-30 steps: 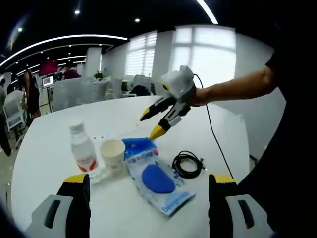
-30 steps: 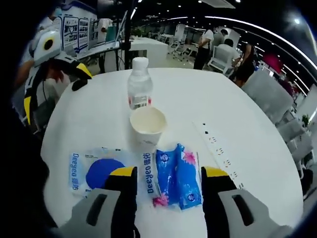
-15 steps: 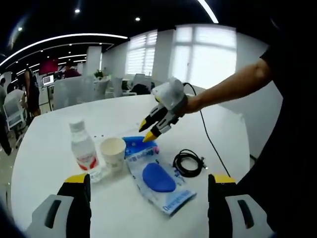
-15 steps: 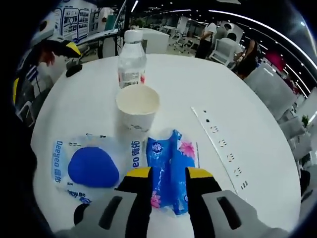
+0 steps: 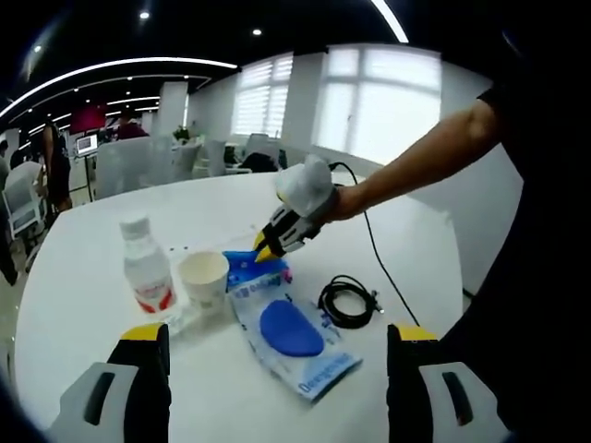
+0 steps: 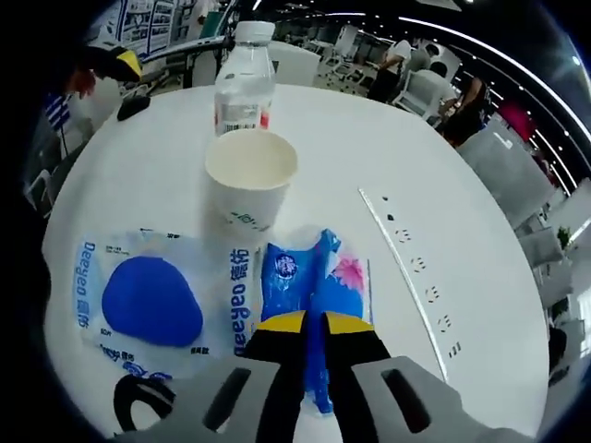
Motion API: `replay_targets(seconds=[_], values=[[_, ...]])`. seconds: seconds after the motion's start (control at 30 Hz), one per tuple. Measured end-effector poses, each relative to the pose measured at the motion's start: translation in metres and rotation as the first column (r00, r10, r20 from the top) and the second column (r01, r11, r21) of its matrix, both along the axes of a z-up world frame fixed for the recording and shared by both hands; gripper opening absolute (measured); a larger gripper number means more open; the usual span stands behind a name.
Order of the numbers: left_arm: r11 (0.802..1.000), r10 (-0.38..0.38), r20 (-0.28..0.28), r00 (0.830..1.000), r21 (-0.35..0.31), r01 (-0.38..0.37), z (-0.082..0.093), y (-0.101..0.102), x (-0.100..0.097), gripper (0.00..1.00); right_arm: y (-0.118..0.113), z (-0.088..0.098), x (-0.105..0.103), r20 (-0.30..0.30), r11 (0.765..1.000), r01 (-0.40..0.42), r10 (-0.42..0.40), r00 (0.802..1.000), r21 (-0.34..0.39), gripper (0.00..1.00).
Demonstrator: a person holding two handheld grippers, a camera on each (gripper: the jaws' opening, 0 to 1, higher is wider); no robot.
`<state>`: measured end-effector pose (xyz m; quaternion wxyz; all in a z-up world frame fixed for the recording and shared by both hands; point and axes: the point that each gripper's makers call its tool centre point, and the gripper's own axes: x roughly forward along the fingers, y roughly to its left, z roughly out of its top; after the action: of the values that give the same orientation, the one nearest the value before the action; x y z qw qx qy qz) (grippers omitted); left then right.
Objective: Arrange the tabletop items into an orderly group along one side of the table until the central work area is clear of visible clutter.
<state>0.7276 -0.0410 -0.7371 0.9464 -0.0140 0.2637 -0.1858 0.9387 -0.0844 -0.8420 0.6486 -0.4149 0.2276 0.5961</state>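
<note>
Blue crinkly plastic tissue pack (image 6: 310, 293) now pinched in closed-down right tongs (image 6: 312, 320), ready for relocating; left tongs (image 5: 272, 343) wide, empty.

A round white table (image 5: 83, 277) holds a water bottle (image 5: 146, 268), paper cup (image 5: 204, 278), two blue packets (image 6: 309, 281) (image 5: 294, 334) and a coiled black cable (image 5: 346, 302).

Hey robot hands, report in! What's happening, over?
Right gripper shut on blue tissue pack. Left gripper open, hanging back. Paper cup close behind pack.
</note>
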Motion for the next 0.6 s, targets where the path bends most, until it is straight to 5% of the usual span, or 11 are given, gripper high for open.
replay_targets(seconds=[0.37, 0.6], values=[[1.0, 0.003, 0.001, 1.0, -0.004, -0.003, 0.002, -0.001, -0.003, 0.96, 0.001, 0.007, -0.001, -0.051, 1.0, 0.028, -0.028, 0.998, 0.01, 0.0], [1.0, 0.001, 0.005, 1.0, -0.001, -0.001, 0.005, -0.004, -0.006, 0.96, 0.002, 0.026, 0.005, -0.013, 0.999, 0.019, -0.019, 1.0, 0.04, 0.0]])
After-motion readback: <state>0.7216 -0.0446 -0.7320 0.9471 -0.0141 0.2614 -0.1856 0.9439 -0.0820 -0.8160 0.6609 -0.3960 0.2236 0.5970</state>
